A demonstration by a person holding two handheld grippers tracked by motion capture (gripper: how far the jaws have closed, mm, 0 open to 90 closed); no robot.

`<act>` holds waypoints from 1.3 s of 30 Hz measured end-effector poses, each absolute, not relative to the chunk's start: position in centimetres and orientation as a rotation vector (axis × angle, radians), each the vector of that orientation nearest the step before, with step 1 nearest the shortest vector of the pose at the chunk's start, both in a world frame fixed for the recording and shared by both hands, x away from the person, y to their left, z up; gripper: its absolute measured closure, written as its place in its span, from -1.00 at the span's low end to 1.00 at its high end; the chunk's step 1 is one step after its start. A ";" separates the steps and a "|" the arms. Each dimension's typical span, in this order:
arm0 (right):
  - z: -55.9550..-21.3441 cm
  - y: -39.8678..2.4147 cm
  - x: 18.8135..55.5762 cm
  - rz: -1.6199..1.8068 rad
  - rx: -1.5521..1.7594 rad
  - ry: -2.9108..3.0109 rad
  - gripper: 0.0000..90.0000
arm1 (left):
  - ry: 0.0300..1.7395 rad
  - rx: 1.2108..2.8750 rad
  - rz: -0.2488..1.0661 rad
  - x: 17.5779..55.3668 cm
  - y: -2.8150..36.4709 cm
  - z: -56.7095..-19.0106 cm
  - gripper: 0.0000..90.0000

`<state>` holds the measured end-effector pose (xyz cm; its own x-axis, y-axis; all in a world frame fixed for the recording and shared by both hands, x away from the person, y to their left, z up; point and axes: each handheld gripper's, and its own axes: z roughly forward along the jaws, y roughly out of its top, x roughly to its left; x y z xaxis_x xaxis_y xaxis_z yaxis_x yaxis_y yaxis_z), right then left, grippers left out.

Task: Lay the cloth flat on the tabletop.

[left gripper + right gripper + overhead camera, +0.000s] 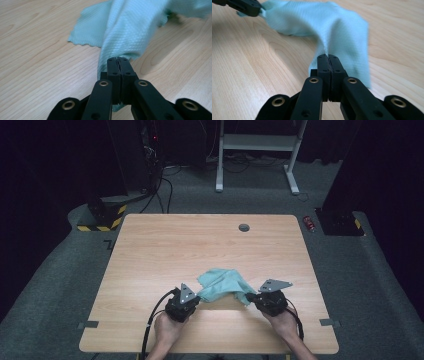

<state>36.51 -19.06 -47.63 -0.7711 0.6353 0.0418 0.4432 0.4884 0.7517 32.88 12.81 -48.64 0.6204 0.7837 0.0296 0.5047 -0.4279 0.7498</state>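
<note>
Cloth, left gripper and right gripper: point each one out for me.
cloth (225,282), high view, on its bunched middle.
left gripper (117,61), left gripper view, at its tips, pinched on cloth.
right gripper (328,58), right gripper view, at its tips, pinched on cloth.

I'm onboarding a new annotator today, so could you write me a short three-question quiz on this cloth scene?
1. True or false: both grippers are shut on the teal cloth.
2. Where does the cloth lie on the wooden table? A) at the far edge by the grey round plug B) toward the near edge, between the two grippers C) hanging off the left side
3. Fill in: in the left gripper view, the cloth rises from the left gripper and a flat corner of it rests on the ____.

Key: 1 true, the right gripper and the left one each pinch a bunched edge. 2 B. 3 table.
</note>
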 end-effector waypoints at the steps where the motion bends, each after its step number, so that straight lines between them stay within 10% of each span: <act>1: -47.4 -19.5 36.5 1.166 0.926 2.494 0.98 | 0.996 2.114 0.479 32.8 13.1 -48.5 0.97; 10: -48.1 -19.4 38.0 1.070 0.972 2.566 0.90 | 1.003 2.183 0.438 34.4 12.1 -49.7 0.88; 19: -48.6 -18.6 38.8 1.032 1.005 2.531 0.76 | 0.943 2.163 0.442 34.6 10.1 -49.2 0.22; 24: -48.0 -18.7 39.0 1.077 0.991 2.520 0.93 | 0.905 2.206 0.433 35.4 8.1 -49.9 0.17; 39: -48.9 -17.3 41.0 0.912 1.025 2.473 0.61 | 1.073 2.155 0.474 39.5 7.3 -50.5 0.12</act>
